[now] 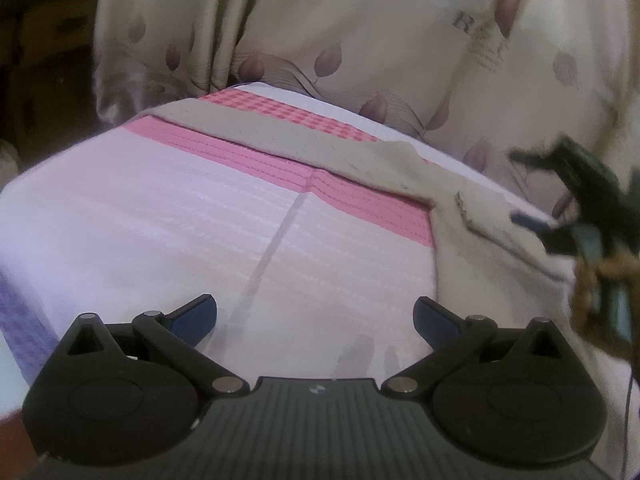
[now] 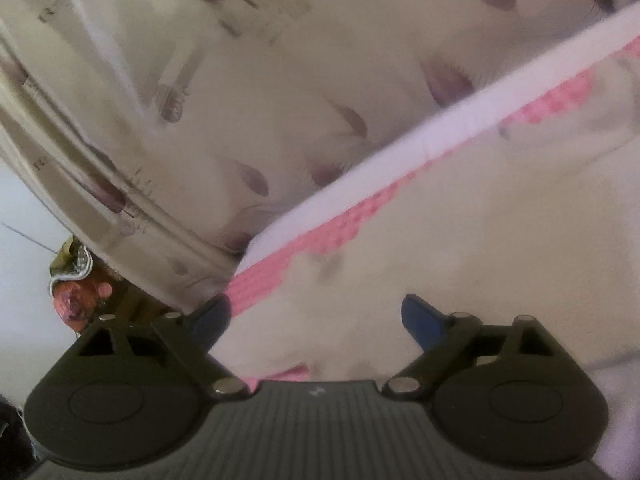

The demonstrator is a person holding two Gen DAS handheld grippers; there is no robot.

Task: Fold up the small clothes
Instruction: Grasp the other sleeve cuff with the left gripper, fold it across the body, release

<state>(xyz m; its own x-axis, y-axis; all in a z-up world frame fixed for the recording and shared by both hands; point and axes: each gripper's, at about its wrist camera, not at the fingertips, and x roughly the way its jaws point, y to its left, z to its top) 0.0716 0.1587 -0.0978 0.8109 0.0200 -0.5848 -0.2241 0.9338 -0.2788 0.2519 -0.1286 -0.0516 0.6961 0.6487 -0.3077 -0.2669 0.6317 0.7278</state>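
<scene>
A beige garment (image 1: 492,236) lies flat on the pink and white striped bed cover (image 1: 160,216), running along the far side and down the right. My left gripper (image 1: 316,316) hangs open over bare cover near the front, left of the garment, with nothing between its blue pads. At the right edge of the left wrist view my right gripper (image 1: 528,188) is blurred, with its jaws apart over the garment's right part. In the right wrist view the right gripper (image 2: 318,320) is open just above the pale garment (image 2: 480,220), which fills the space under and between the fingers without being pinched.
A cream curtain (image 1: 360,40) with a leaf print hangs right behind the bed's far edge (image 2: 400,160). Dark furniture (image 1: 40,60) stands off the bed's left. A white wall and some coloured items (image 2: 76,292) show at the left of the right wrist view.
</scene>
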